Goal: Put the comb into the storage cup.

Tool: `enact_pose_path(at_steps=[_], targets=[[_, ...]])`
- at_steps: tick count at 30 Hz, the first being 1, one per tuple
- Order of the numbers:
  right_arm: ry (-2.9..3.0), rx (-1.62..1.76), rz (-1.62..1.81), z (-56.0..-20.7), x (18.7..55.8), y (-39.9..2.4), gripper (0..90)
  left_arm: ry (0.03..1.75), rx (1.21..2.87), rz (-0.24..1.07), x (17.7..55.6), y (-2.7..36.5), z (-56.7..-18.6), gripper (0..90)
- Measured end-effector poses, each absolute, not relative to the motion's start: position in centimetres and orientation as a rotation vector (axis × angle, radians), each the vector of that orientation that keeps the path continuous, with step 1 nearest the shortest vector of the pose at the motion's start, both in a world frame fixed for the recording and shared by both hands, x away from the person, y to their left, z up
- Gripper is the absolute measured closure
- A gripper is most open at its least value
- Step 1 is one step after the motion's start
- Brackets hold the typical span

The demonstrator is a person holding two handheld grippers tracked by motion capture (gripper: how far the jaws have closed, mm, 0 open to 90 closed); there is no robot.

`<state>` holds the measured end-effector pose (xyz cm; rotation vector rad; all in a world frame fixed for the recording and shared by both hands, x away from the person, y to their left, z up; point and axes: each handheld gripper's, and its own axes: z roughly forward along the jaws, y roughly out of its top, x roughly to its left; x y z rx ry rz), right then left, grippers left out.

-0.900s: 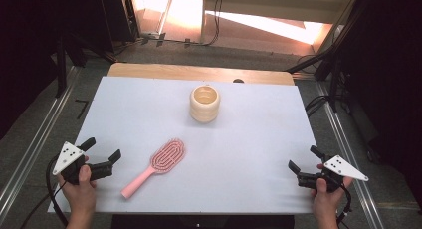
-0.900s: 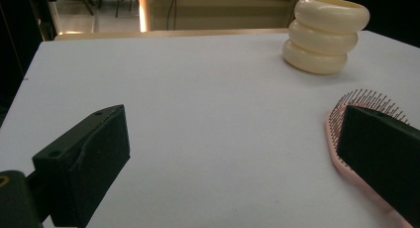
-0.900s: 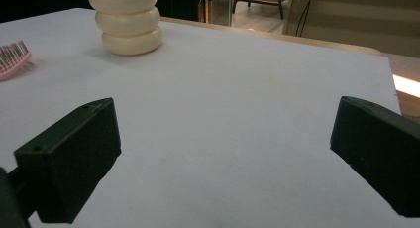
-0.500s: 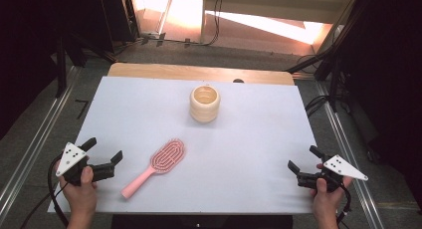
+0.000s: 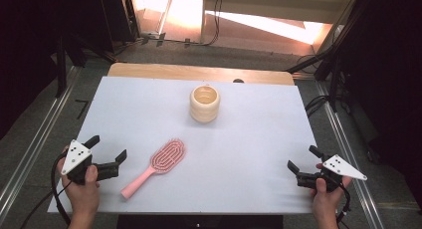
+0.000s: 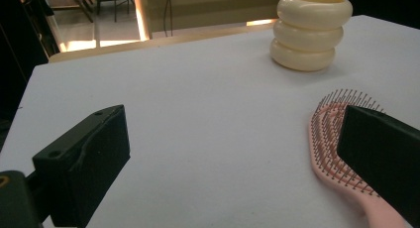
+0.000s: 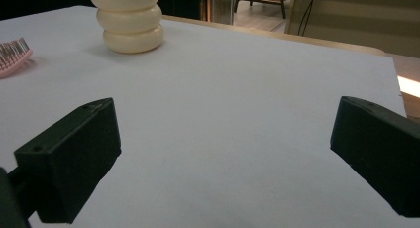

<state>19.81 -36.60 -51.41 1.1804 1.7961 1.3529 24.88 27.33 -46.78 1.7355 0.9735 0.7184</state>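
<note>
The pink hairbrush (image 5: 158,164) lies flat on the white table (image 5: 259,139), bristles up, near the front edge and left of the middle. Its oval head points toward the far right, and its handle points toward the front left corner. The cream holder (image 5: 204,103), made of three stacked rings and open at the top, stands upright near the far edge, well apart from the brush.

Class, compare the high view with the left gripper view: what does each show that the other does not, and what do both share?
High view alone: both hands with the left gripper and right gripper, jaws open, and the whole pink hairbrush with its handle. Left gripper view alone: the brush's bristles close up behind one black jaw. Both: the cream ribbed cup on the white table.
</note>
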Motion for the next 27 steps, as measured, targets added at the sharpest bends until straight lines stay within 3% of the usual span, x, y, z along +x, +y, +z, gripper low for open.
enact_pose_path(at_steps=[27], targets=[[1.803,1.184,1.331,-51.4,19.8,-36.3,0.0,0.871,1.845,0.768,23.9,23.5,-43.0,0.4]])
